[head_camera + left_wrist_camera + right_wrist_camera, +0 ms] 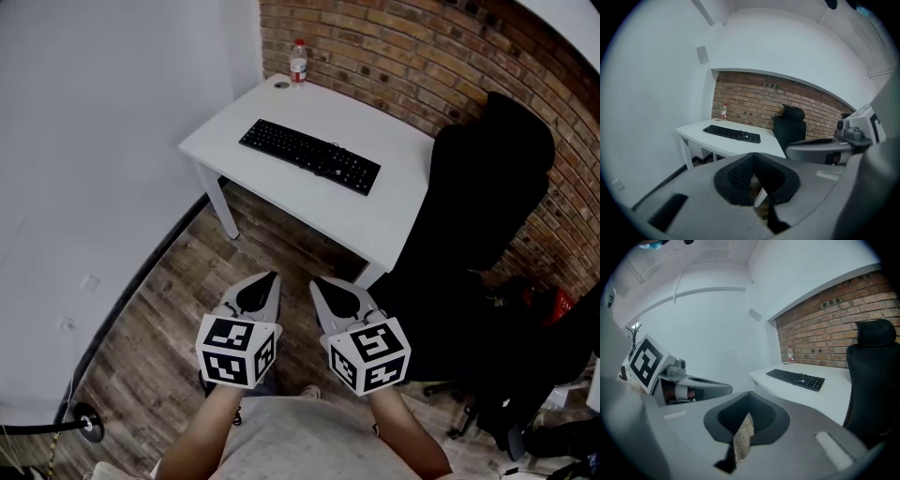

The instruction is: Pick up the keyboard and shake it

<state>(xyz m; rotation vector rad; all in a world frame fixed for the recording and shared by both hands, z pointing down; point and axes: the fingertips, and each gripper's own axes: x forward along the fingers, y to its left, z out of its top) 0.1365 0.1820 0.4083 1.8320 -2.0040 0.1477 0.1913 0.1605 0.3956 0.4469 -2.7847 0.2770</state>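
A black keyboard (309, 157) lies flat on the white table (394, 220), far ahead of both grippers; it also shows in the left gripper view (731, 133) and the right gripper view (795, 378). My left gripper (269, 281) and right gripper (322, 285) hang side by side over the wooden floor, well short of the table's near edge. Both point toward the table and slightly down. In each gripper's own view the jaws meet, left gripper (757, 180) and right gripper (747, 420), with nothing held between them.
A small water bottle (298, 62) stands at the table's far corner by the brick wall (422, 56). A black office chair (483, 206) sits at the table's right side. A white wall (103, 141) runs along the left.
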